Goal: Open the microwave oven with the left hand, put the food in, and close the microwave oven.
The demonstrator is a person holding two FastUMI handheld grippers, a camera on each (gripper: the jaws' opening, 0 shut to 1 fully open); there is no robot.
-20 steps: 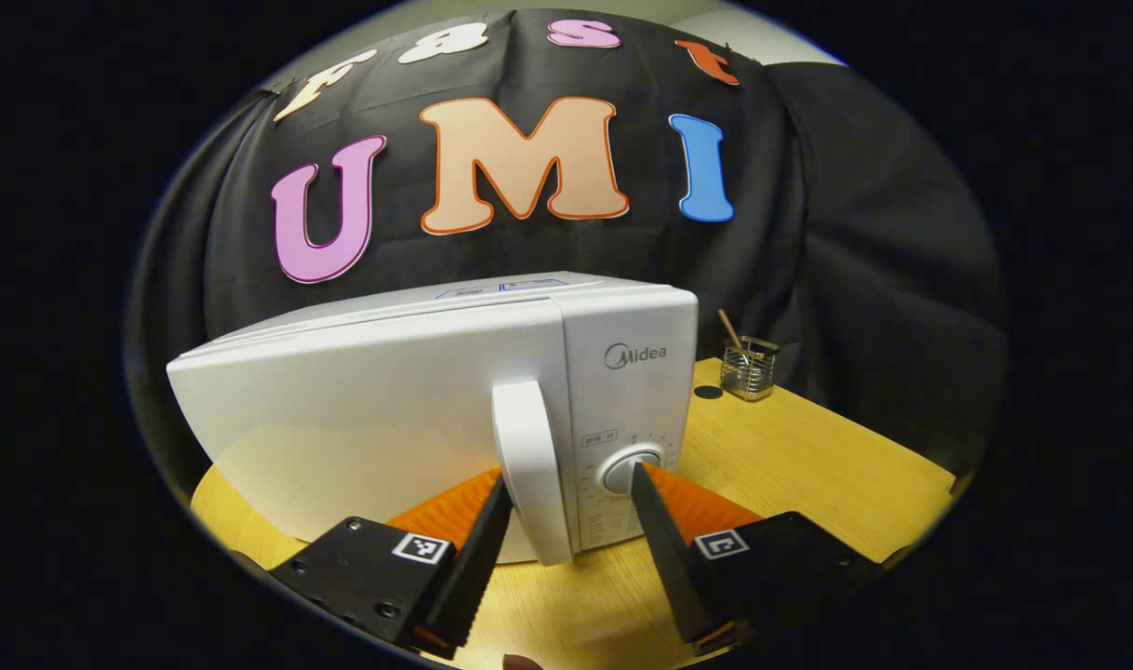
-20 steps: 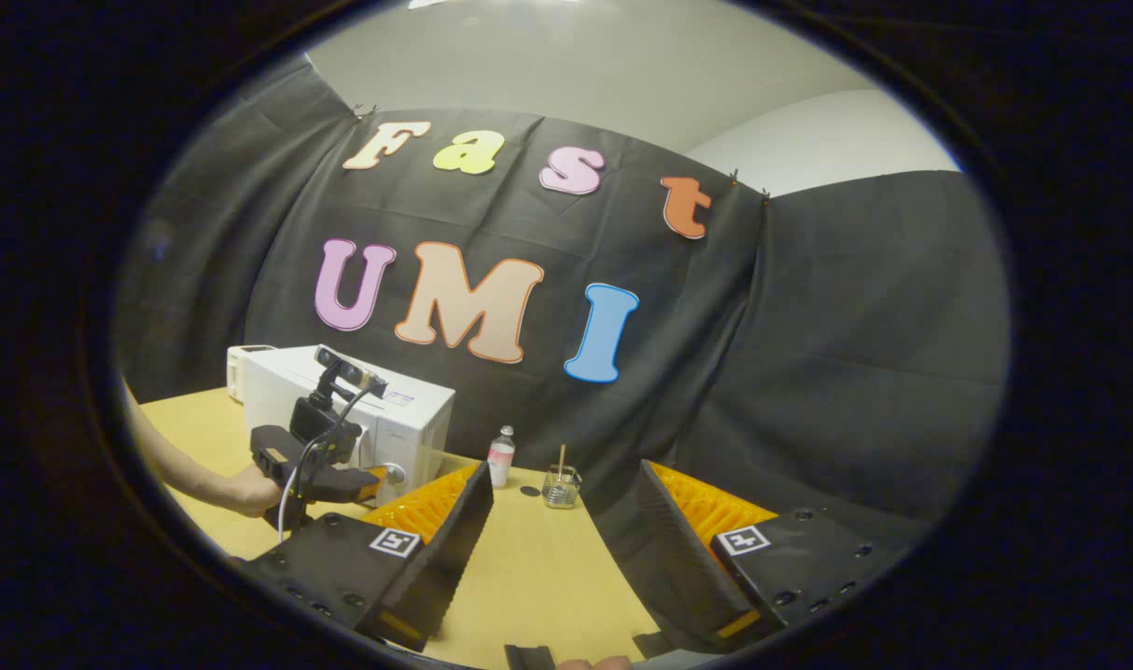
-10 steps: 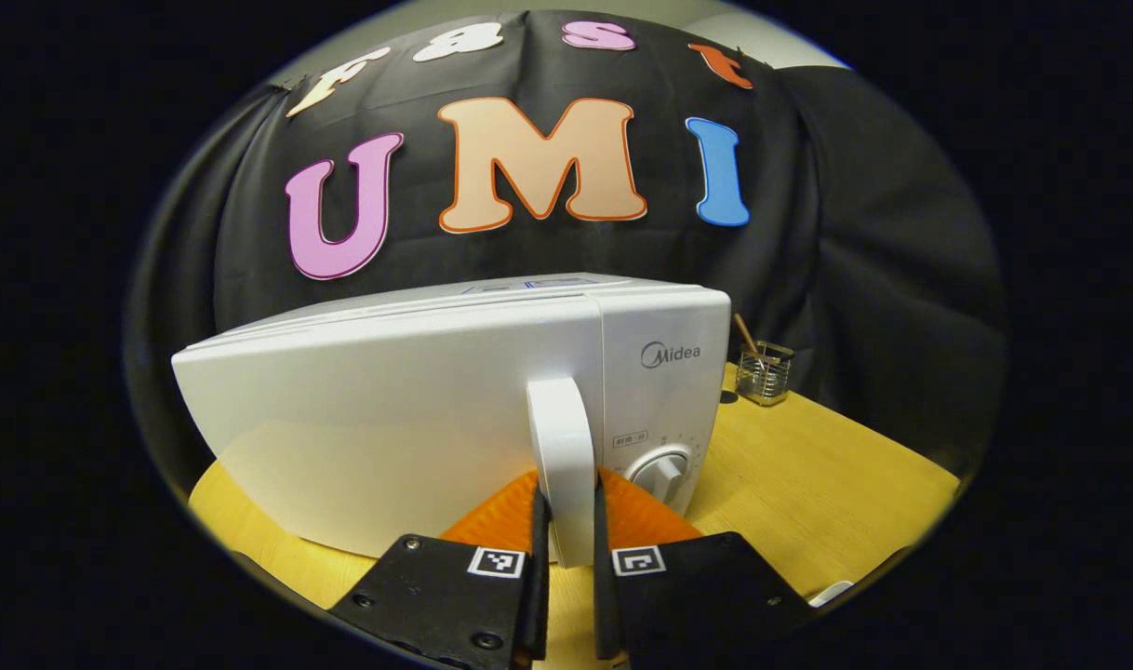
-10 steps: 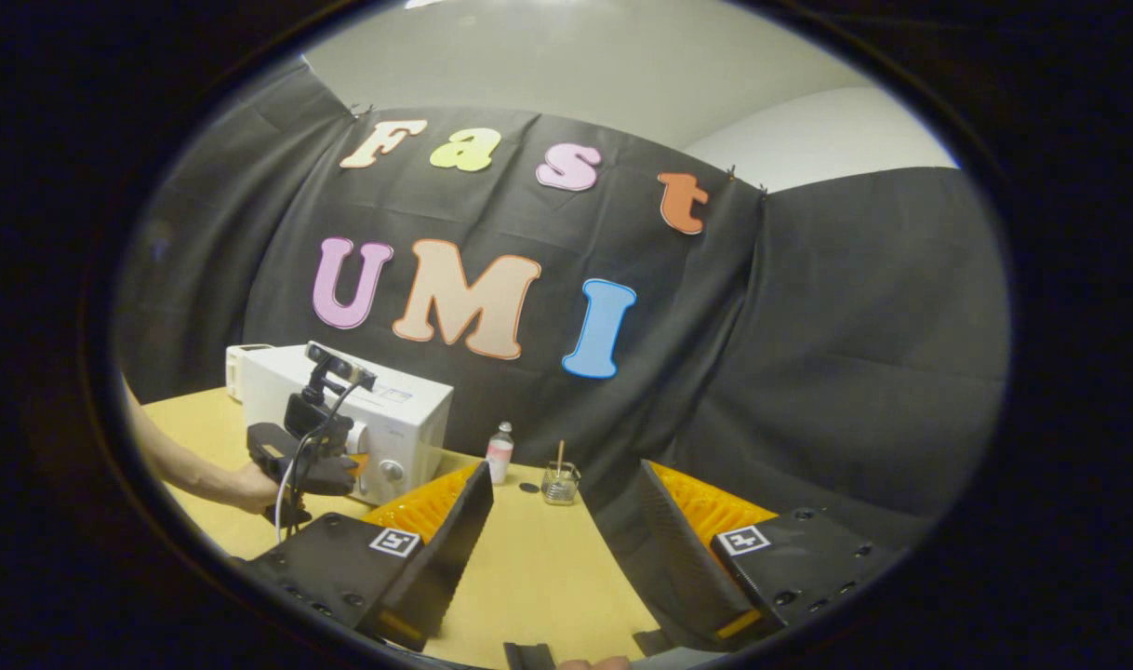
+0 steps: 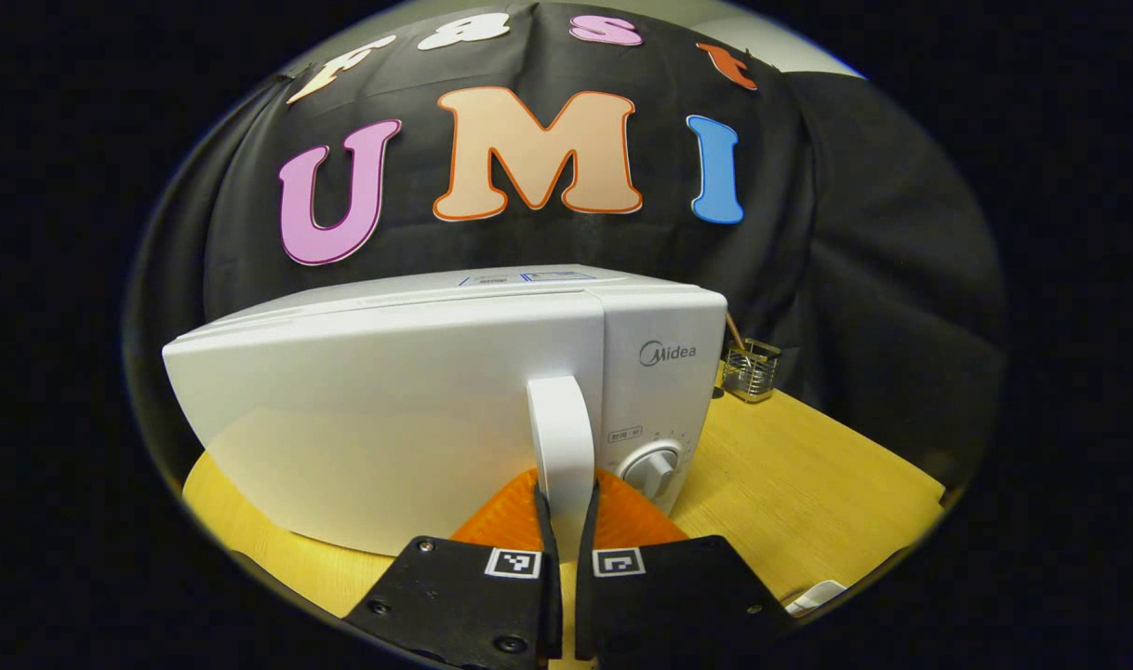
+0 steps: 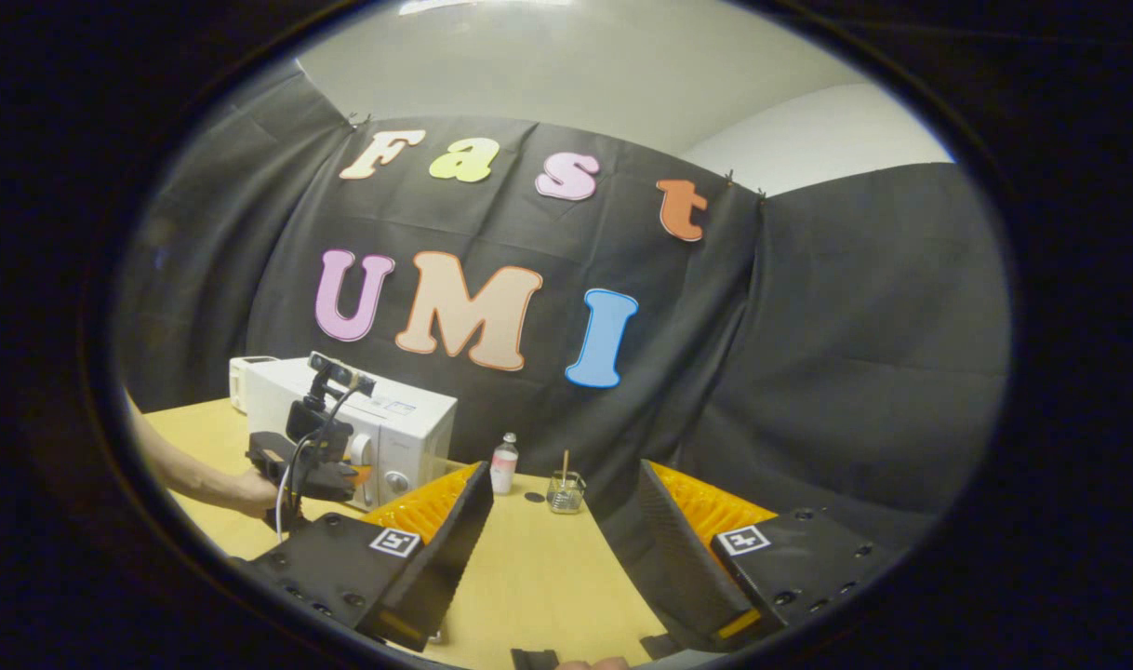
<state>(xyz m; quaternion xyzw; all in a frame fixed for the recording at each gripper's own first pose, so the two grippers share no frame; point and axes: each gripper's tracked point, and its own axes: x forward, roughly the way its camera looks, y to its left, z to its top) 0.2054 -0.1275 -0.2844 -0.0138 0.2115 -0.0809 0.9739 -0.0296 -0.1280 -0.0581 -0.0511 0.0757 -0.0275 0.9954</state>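
- We had the left claw clenched on the door handle, a finger pressing each side of it.
- The handle stood upright, straight ahead of that claw, at the door's right edge beside the dial.
- The microwave oven sat shut on the table (we judged a pull toward us came next).
- The right claw hung released, well apart.

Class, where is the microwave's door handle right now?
In the left gripper view the door handle stands upright on the microwave, just left of the dial, clamped between the left gripper fingers.
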